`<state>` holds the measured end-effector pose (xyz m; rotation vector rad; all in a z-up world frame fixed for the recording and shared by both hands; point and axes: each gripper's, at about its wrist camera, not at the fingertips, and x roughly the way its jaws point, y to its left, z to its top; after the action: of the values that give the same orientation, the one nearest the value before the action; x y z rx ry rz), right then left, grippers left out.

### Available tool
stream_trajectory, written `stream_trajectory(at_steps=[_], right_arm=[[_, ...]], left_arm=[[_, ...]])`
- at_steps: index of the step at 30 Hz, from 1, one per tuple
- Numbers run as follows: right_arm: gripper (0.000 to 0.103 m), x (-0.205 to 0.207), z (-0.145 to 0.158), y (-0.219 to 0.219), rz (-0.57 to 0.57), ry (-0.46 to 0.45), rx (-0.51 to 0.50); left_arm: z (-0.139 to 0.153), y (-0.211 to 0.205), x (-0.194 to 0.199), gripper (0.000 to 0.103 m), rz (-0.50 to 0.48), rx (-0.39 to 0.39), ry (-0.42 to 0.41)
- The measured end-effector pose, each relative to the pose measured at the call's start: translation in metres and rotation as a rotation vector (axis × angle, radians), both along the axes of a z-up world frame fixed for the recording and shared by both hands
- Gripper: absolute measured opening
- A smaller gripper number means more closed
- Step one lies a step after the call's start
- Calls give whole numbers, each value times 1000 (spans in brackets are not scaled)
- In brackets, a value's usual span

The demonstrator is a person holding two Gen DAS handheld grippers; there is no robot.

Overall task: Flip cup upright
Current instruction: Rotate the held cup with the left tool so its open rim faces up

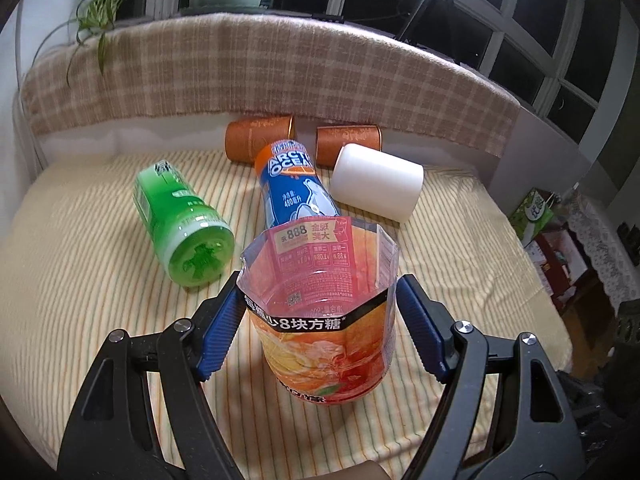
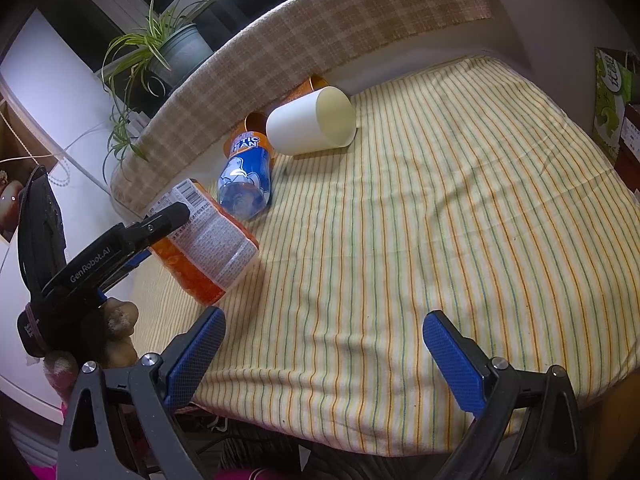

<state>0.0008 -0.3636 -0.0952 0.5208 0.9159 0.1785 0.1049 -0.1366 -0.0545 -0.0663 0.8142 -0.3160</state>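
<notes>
Left hand-held gripper (image 1: 320, 316) clasps the orange cut-bottle cup (image 1: 324, 320), tilted above the striped bench (image 1: 460, 300). Right hand-held gripper (image 2: 324, 356) hangs released at six o'clock. Thin walls may buckle, letting the cup slip.

Between the left claw's (image 1: 320, 316) fingers, the orange cup (image 1: 324, 332) reads "8块方糖" on its black band and "888" inside its far wall. Beyond it, the blue bottle (image 1: 294, 184) reads "ARCTIC OCEAN" and "480". The left claw's arm (image 2: 100, 256) is marked "GenRobot.AI".
</notes>
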Motion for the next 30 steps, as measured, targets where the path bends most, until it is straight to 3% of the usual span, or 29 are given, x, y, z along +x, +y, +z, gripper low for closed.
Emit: stream_trajectory(at_steps=[11,30], right_arm=[[100,1,1,3,-2,1,-24],[100,1,9,16,3,-12,-45]], left_arm=[[-4,-7,-8,78,-32,39,-39],[-3,2,-25,78,-109,-25,15]])
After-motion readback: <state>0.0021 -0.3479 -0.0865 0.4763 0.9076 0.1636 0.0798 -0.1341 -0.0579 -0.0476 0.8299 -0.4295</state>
